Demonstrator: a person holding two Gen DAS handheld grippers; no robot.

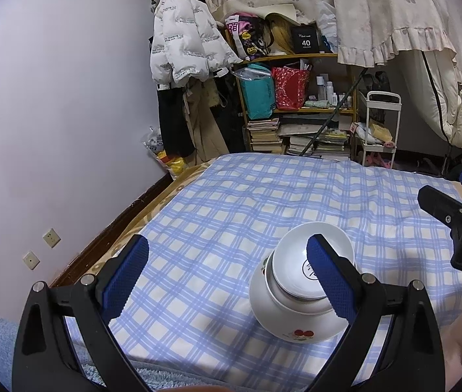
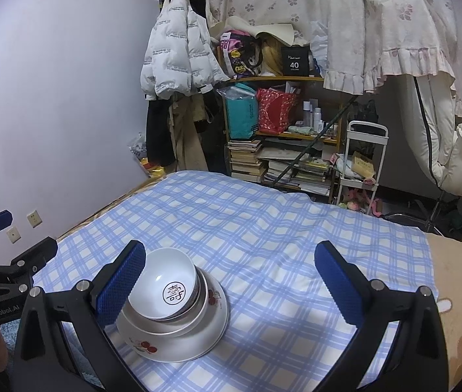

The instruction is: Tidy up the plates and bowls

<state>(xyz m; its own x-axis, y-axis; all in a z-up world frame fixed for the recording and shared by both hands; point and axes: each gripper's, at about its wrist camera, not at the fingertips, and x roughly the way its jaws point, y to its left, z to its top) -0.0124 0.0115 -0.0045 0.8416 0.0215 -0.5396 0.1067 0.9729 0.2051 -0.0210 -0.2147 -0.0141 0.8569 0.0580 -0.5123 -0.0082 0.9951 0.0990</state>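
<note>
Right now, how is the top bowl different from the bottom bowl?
The top bowl is smaller and has a black round symbol inside; the bottom bowl is wider and has red cherries painted outside. The top one tilts, nested in the stack; the bottom one rests on the checked cloth. Both are white.

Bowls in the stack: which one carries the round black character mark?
The top bowl, smallest, nested uppermost and tilted; the mark sits inside it. The bottom bowl has red cherries on its outside instead.

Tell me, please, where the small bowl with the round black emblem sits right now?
The small bowl sits nested atop the cherry-patterned bowl on the checked sheet, lower left in the right wrist view.
</note>
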